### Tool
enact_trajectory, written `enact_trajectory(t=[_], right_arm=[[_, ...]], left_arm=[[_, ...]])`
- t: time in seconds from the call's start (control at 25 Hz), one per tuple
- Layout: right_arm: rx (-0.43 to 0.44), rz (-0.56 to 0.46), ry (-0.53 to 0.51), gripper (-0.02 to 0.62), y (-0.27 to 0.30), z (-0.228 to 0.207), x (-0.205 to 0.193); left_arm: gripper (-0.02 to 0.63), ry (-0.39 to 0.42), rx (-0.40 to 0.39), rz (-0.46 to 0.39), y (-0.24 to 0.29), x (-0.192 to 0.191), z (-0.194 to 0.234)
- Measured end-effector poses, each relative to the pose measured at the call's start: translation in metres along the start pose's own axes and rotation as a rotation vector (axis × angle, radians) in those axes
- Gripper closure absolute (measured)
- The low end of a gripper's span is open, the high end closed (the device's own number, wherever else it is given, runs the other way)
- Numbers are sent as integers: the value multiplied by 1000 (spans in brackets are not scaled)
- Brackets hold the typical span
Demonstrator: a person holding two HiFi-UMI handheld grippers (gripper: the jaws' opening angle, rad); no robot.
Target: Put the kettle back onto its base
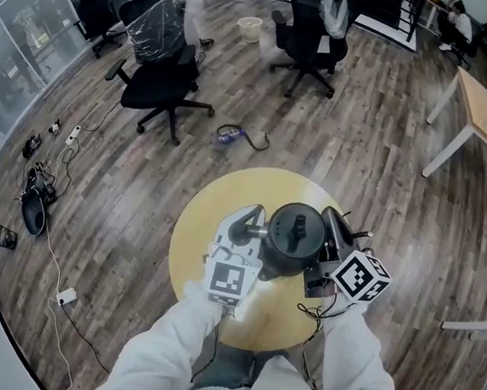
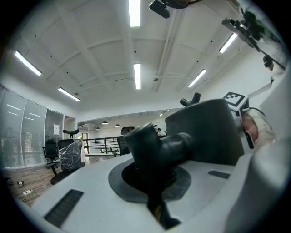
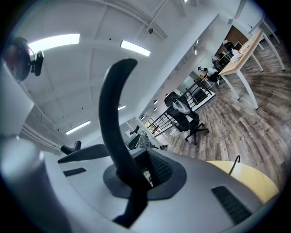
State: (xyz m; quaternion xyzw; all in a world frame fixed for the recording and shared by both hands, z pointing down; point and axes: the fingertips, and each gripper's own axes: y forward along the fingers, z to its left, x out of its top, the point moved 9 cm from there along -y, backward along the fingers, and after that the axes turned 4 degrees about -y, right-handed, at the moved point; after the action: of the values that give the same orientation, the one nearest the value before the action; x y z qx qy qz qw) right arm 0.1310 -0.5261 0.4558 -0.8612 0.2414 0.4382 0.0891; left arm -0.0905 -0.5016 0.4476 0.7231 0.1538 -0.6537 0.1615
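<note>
- From the head view the kettle [image 1: 296,235] covers whatever is beneath it, so we cannot tell whether it rests on a base, on the round yellow table [image 1: 198,228], or hangs above it
- Both sets of jaws are largely masked from above by the gripper bodies and their marker cubes [image 1: 226,281], and white sleeves [image 1: 169,347] fill the bottom edge
- A thin black cable [image 1: 310,314] lies on the table near the right gripper; where it runs we cannot make out
- The kettle sits over the middle of the table, directly between the two grippers, lid up
- In the left gripper view the kettle's dark body [image 2: 204,132] looms just right of the jaws, and a dark stub [image 2: 150,143] jutting from its side stands between them
- The left gripper [image 1: 244,227] [image 2: 152,170] has its jaws closed tight on that stub
- In the right gripper view the curved black handle [image 3: 113,118] rises straight out of the jaws, with the table's edge [image 3: 248,175] low at right
- The right gripper [image 1: 332,244] [image 3: 136,175] has its jaws clamped on the handle's lower end
</note>
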Motion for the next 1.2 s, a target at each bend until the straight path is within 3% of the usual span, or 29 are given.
enact_trajectory(t=[0.64,1.2], right_arm=[[-50,24,71,586,51,-82,-67],[-52,19,67,585,55,-111,-95]], left_arm=[[607,-6,-54,78,54,-98,18],[607,-6,-80,132,65,-137,13]])
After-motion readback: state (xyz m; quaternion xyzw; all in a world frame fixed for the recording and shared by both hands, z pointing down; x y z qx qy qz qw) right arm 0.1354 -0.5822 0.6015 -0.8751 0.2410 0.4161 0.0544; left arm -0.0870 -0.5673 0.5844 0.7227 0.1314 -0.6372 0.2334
